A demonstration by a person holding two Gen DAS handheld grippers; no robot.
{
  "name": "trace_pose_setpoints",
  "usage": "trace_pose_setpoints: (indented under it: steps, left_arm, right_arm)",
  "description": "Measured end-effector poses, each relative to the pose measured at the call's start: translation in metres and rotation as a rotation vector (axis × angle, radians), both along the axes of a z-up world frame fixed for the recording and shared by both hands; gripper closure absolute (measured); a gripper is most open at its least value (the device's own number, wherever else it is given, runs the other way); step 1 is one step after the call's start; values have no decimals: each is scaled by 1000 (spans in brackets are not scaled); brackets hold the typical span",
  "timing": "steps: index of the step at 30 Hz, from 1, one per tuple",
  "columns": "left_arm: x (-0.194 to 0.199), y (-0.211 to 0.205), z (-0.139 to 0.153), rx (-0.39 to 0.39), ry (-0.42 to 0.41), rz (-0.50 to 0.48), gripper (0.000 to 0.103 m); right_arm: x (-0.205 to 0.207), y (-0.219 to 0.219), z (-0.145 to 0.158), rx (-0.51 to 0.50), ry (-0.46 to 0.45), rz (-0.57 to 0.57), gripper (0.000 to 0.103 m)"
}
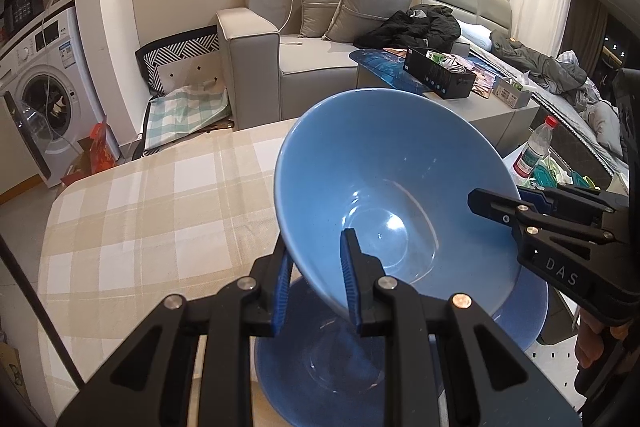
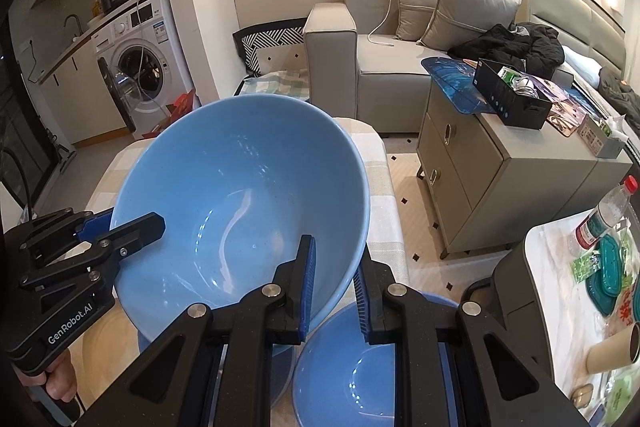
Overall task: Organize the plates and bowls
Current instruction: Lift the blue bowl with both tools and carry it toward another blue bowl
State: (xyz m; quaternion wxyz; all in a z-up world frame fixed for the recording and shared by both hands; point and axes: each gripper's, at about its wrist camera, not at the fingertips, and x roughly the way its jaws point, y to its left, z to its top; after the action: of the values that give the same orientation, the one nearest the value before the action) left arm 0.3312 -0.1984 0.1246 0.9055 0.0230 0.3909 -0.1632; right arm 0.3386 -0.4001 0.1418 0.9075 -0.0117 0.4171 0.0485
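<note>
Checked table (image 1: pixel 140 195), bowl (image 1: pixel 384 187) clamped between both tongs

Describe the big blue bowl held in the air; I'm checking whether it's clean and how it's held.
The big blue bowl is glossy, ceramic-looking and deep, with a wide flaring rim and a small round bottom. It is empty, with no food visible inside. It is tilted, its opening facing the cameras, above another blue bowl. The left gripper and the right gripper each pinch its rim on opposite sides.
</note>
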Motion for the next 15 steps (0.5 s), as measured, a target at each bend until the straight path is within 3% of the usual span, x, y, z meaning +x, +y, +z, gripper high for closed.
trace_pose_setpoints:
  steps: [15]
  left_arm:
    - [-24, 20, -12, 16, 13, 16, 81]
  right_arm:
    - [-19, 23, -17, -9, 36, 36, 85]
